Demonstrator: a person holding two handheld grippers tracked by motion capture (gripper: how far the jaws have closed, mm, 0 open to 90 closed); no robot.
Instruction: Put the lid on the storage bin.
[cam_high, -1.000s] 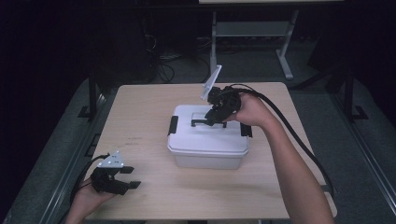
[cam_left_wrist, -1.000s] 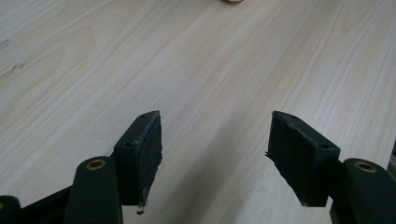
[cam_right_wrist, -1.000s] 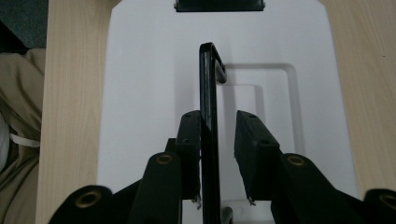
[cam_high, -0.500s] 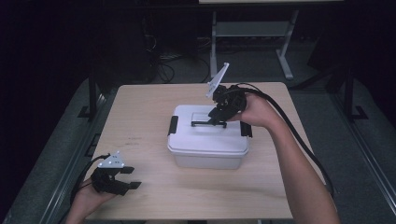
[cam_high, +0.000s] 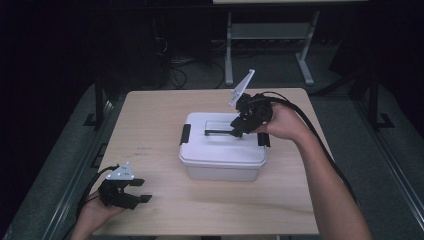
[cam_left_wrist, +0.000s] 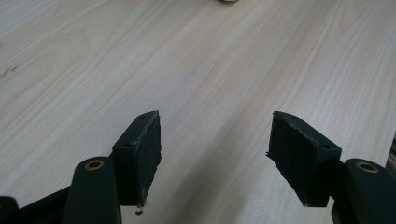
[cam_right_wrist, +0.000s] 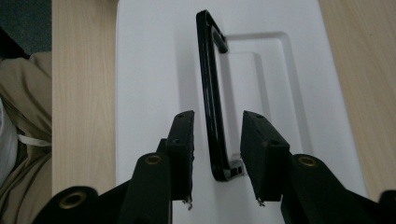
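Black handle (cam_right_wrist: 212, 116) stands raised between my right tool (cam_right_wrist: 217, 140); its jaws have just been opening, pads clear. Left tool (cam_left_wrist: 215, 154) rests wide, empty, lower-left desk (cam_high: 150, 130).

Room: very dark all around the table (cam_high: 150, 150); the back is almost black.
Table light: bright, from above, even on the wood.
Shadows: soft and small beside the white box (cam_high: 222, 150); a thin grey one beside its black handle (cam_right_wrist: 211, 107).
Glare: the box lid is very white and a bit washed out.
Sharpness: high view a little grainy; gripper views clear up close, wood softer far away.
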